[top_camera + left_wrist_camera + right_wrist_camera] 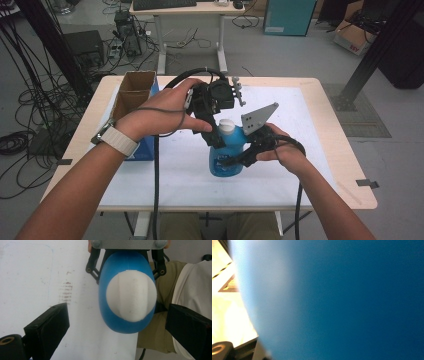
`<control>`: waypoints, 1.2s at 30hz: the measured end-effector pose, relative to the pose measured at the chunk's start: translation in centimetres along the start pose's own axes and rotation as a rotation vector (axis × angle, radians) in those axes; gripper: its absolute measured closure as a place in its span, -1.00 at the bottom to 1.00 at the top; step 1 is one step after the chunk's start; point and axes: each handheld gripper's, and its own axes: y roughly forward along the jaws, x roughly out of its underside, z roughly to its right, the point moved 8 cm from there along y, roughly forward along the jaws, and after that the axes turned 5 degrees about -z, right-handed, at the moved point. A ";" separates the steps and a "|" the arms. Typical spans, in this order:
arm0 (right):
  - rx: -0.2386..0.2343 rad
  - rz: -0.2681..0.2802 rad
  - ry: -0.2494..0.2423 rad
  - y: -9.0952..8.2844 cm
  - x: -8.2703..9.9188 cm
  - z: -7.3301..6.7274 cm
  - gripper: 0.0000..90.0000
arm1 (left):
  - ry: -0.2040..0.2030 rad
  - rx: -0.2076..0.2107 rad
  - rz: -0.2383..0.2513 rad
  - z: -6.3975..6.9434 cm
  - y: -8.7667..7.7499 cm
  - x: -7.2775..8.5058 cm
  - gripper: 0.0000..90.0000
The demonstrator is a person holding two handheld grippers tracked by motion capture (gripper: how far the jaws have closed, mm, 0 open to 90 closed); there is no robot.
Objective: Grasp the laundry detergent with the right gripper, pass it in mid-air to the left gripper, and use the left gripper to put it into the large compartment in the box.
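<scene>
Nearest the person, the right tool point(252, 150) grips the blue bottle point(226, 152) by its body, low on the side that faces the person's right hand point(285, 150). In the right gripper view the blue wall of the bottle presses up against the lens, which fits a close side grasp; the jaws themselves are hidden there, so the pinch is judged from the high view and is probably firm, not certain. The purpose appears to be bracing: the bottle stands upright on the white mat point(280, 185) near the middle of the worktop point(350, 195), held so it cannot turn or tip.

Just beyond, the left tool point(212, 135) hangs over the bottle's top, pointing down, with the left hand point(160, 112) wrapped round its body. In the left gripper view its two black jaws stand spread wide, one on each side of the white cap point(131, 297), touching neither cap nor shoulder. That placement suggests the cap is the target: one tool steadies the body so the other can close on the cap and twist.

Farther off, an open cardboard box point(134, 90) stands at the left edge of the mat, well apart from the bottle and untouched. Behind the worktop a second desk point(190, 10) and loose floor cables point(30, 95) play no part.
</scene>
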 end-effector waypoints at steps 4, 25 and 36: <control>0.004 -0.003 -0.002 0.0 0.0 0.0 -0.05 | -0.001 -0.003 0.002 0.0 0.0 0.0 -0.87; -0.003 -0.007 -0.007 0.1 0.0 0.0 -0.05 | -0.017 -0.005 0.012 -0.1 0.0 0.0 -0.87; -0.006 -0.007 -0.006 0.1 0.1 -0.1 -0.05 | -0.018 -0.008 0.012 -0.1 0.0 0.0 -0.87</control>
